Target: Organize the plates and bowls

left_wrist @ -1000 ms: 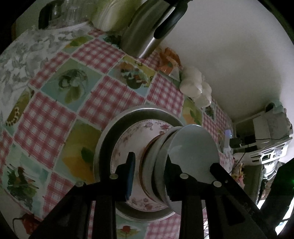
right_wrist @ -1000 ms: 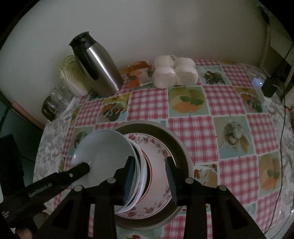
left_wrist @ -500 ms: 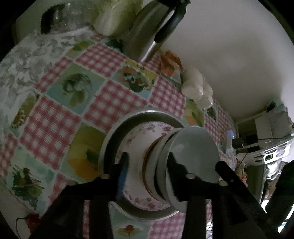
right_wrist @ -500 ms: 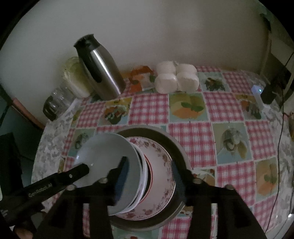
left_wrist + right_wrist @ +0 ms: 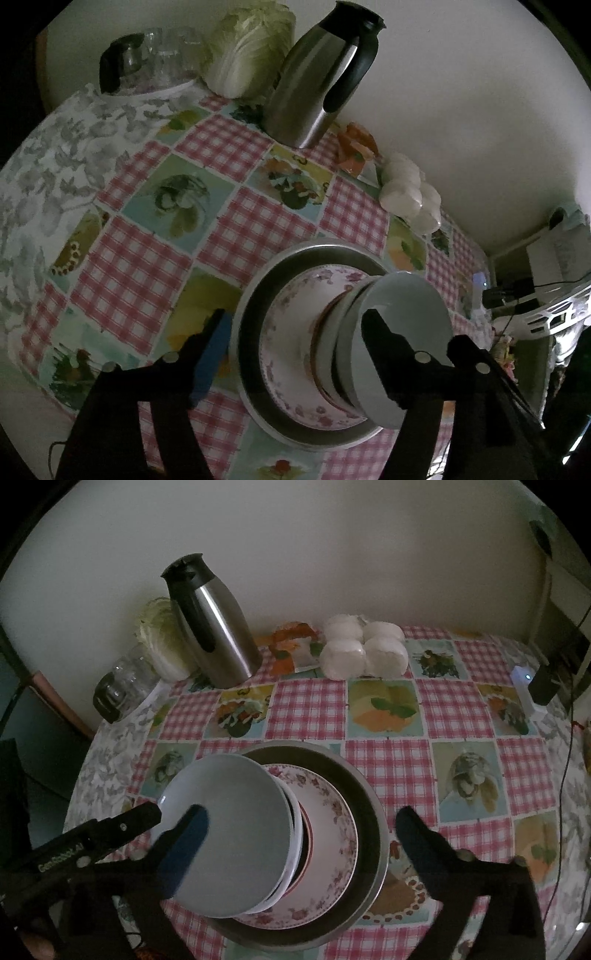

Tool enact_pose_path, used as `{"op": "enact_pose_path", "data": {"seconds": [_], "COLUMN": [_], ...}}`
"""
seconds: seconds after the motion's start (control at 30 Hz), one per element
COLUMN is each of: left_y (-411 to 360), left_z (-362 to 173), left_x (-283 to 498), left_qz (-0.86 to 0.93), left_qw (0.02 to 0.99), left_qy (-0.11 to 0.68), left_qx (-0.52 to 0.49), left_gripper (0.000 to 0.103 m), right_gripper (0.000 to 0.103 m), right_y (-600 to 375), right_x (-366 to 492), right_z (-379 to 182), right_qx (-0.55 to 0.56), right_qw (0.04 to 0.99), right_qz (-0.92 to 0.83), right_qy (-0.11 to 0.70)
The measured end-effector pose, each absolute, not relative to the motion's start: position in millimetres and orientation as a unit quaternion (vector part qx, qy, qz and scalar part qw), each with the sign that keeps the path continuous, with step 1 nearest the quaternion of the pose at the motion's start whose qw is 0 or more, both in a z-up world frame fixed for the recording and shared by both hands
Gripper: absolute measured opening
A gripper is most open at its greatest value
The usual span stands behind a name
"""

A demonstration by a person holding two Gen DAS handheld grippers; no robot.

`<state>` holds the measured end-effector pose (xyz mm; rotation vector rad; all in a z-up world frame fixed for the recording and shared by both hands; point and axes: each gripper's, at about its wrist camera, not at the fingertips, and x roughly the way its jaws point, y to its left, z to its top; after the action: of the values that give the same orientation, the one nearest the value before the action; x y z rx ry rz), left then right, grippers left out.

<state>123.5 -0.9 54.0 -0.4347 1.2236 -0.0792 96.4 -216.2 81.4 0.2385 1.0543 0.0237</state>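
- White lettering runs along the black left gripper [image 5: 155,814] where it shows in the right wrist view; it seems to read "GenRobot.AI", though it is small and dim.
- A wide round metal basin [image 5: 369,805] sits on the pink-checked, fruit-patterned tablecloth [image 5: 310,709], on the near side of the steel thermos jug with a black handle [image 5: 218,635].
- Inside the basin lies a floral-rimmed plate [image 5: 332,812]; stacked on it are white bowls, the pale blue-grey bowl [image 5: 229,834] topmost.
- The left gripper's jaws are opening, one finger left of the basin, the other over the stack, pressing nothing.
- The right gripper [image 5: 299,830] is also opening, its fingers spread wide either side of the stack, clear of it.
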Motion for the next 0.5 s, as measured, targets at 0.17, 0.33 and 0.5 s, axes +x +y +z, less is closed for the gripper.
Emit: {"op": "enact_pose_path", "data": {"seconds": [0.17,0.33,0.5], "left_y": [-1,-1,0], "left_z": [56,63,67], "left_x": [123,121,119], "left_qz": [-0.035,-0.024,-0.018], "left_qw": [0.805,0.827,0.843], "left_qy": [0.56,0.536,0.517], "left_qx": [-0.192,-0.168,-0.147], "left_gripper": [0.077,0.095,0.101], "right_gripper": [0.103,0.103,0.103], "right_y": [-215,-212,-212], "right_x": [96,96,92], "right_z": [81,83,84], "right_qx": [0.11,0.097,0.087], "right_qw": [0.86,0.864,0.868], "right_qz": [0.015,0.016,0.014], "right_qy": [0.498,0.493,0.488]}}
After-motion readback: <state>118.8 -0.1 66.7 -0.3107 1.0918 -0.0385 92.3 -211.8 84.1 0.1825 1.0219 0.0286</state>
